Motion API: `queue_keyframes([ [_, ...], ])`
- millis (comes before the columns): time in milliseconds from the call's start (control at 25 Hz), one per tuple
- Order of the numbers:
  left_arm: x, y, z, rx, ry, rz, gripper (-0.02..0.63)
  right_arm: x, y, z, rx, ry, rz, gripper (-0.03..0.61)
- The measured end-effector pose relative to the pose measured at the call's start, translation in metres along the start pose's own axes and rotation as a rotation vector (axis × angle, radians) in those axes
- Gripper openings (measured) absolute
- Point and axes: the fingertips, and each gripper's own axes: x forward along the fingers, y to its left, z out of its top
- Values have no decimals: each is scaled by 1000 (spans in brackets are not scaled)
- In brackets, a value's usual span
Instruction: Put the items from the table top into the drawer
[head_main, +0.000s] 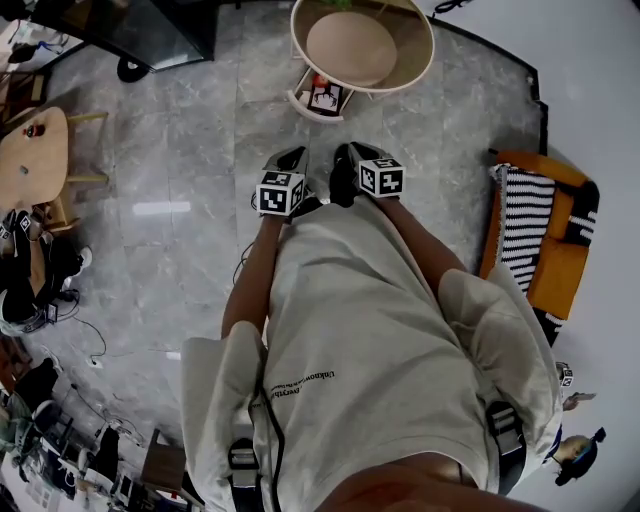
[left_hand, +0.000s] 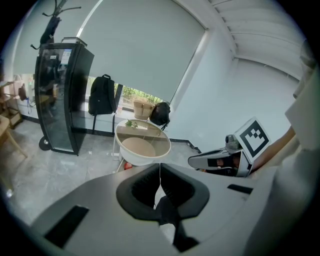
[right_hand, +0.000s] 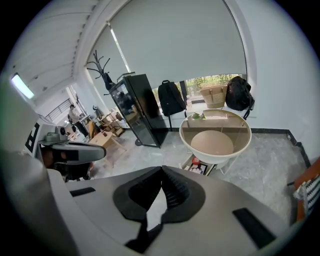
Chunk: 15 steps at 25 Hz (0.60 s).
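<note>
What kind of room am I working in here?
Likely an office lounge or studio: a tall black glass cabinet, a backpack below the big roller blind, and an orange sofa near the round table.

Left hand-held gripper (head_main: 291, 160) beside right hand-held gripper (head_main: 350, 152), both apart from round table (head_main: 296, 45) and drawer (head_main: 322, 98).

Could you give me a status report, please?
Left gripper and right gripper shut, empty. Drawer open under table; green item on top. Nothing in the way.
</note>
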Motion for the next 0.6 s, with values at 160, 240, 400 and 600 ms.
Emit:
queue_keyframes([
  [160, 1, 5, -1, -13, -5, 7, 21, 5, 0, 0, -5, 14, 5, 34],
  [240, 1, 5, -3, -16, -4, 8, 21, 6, -1, -2, -3, 21, 5, 34],
  [400, 0, 5, -6, -22, -1, 10, 21, 7, 0, -5, -2, 34, 6, 32],
  [600, -4, 4, -11, -21, 5, 6, 21, 6, 3, -10, 6, 44, 16, 34],
])
